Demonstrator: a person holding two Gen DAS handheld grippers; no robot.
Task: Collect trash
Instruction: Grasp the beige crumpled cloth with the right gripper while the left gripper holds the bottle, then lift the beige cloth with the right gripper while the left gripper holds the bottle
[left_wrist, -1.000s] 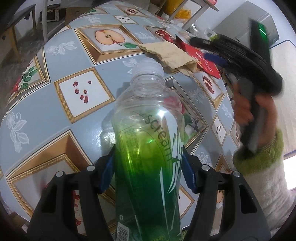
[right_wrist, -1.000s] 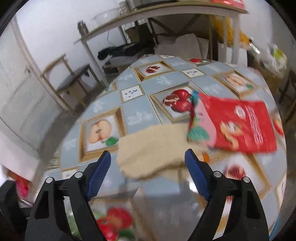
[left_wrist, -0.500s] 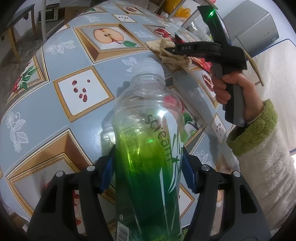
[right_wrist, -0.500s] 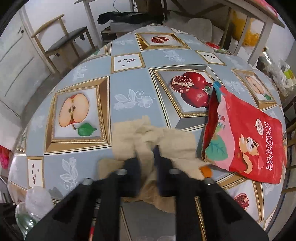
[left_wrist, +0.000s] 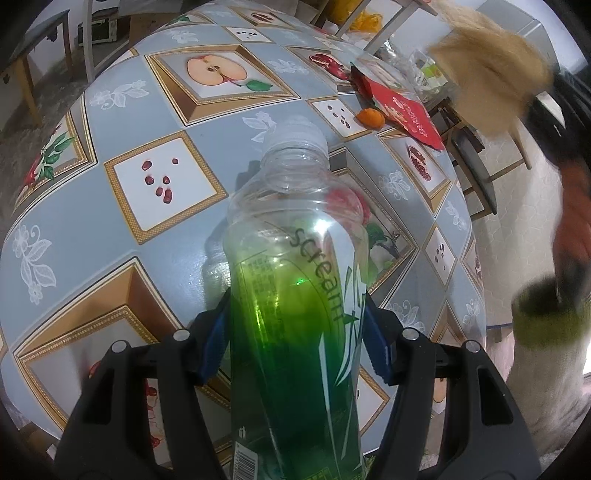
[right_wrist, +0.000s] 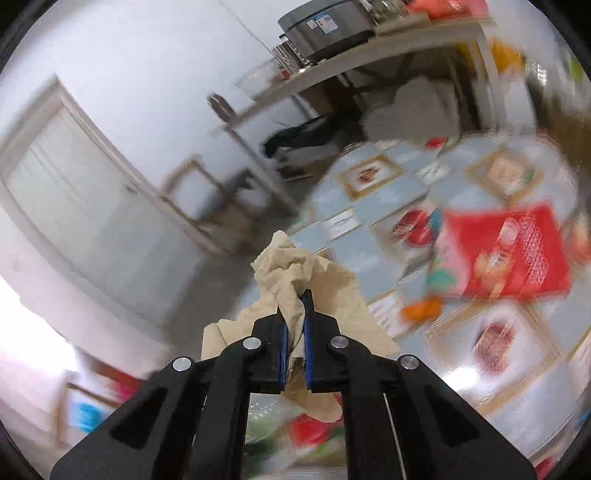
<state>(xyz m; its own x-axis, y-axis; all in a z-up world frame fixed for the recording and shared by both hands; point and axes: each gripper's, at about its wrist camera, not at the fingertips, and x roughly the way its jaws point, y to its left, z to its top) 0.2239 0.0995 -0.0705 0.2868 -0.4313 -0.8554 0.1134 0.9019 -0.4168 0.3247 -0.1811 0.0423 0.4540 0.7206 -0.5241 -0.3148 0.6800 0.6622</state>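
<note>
My left gripper (left_wrist: 295, 328) is shut on a clear plastic bottle (left_wrist: 295, 280) with a green label and holds it above the round table (left_wrist: 122, 229). My right gripper (right_wrist: 294, 314) is shut on a crumpled tan paper napkin (right_wrist: 295, 273) and holds it lifted above the table; the napkin also shows blurred at the upper right of the left wrist view (left_wrist: 487, 81). A red snack bag (left_wrist: 402, 110) and a small orange piece (left_wrist: 370, 117) lie on the far side of the table. They also show in the right wrist view: the bag (right_wrist: 509, 254), the orange piece (right_wrist: 421, 308).
The table has a blue-grey cloth with fruit pictures (left_wrist: 218, 70). Chairs (right_wrist: 207, 192) and a long side table with appliances (right_wrist: 332, 55) stand beyond it. A white door (right_wrist: 74, 192) is at the left. A dark chair (left_wrist: 476, 173) stands by the table's right edge.
My right gripper closed on the tan napkin and lifted it off the table, uncovering the orange piece. The left gripper stayed still with the bottle.
</note>
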